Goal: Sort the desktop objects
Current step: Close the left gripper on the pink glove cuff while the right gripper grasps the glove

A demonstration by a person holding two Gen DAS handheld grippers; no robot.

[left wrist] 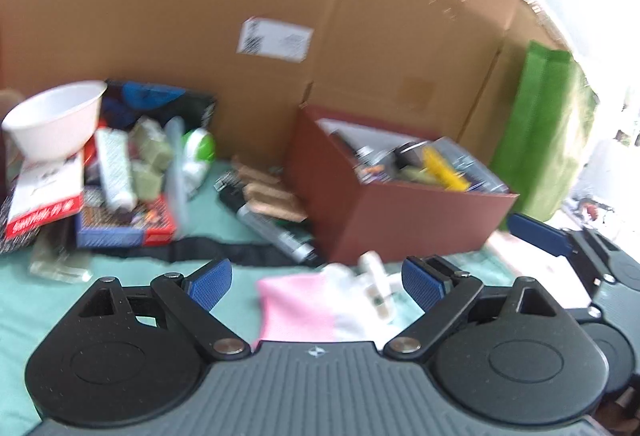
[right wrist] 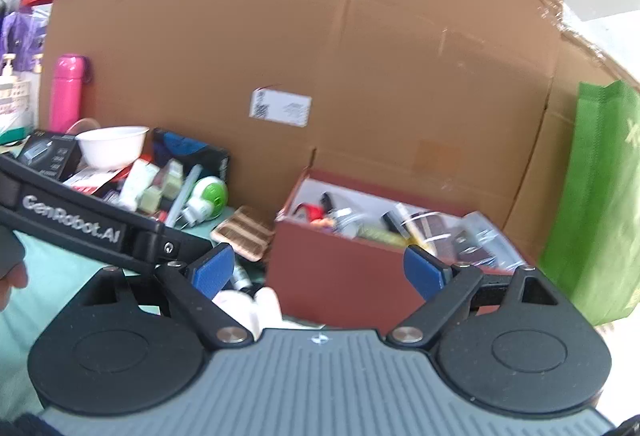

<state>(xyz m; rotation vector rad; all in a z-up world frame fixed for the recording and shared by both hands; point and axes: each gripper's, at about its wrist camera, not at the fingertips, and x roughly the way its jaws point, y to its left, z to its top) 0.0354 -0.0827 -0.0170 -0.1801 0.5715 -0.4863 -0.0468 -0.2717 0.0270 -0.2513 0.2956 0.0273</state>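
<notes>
Hovering with fingers apart and empty, the left gripper [left wrist: 317, 282] framed the pink-and-white cloth [left wrist: 308, 310] near the surface's front edge, just before the maroon box [left wrist: 400, 224]. The right gripper [right wrist: 318, 272], fingers likewise apart, held nothing. Pinching the cloth's middle low would likely serve best.

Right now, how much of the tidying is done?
Some is done: the red-brown box already holds several things. Nothing is in hand; the left gripper and right gripper both have their jaws open and empty. Left to sort: the pink and white cloth in front of the left gripper, the dark tube and the pile around the white bowl.
</notes>
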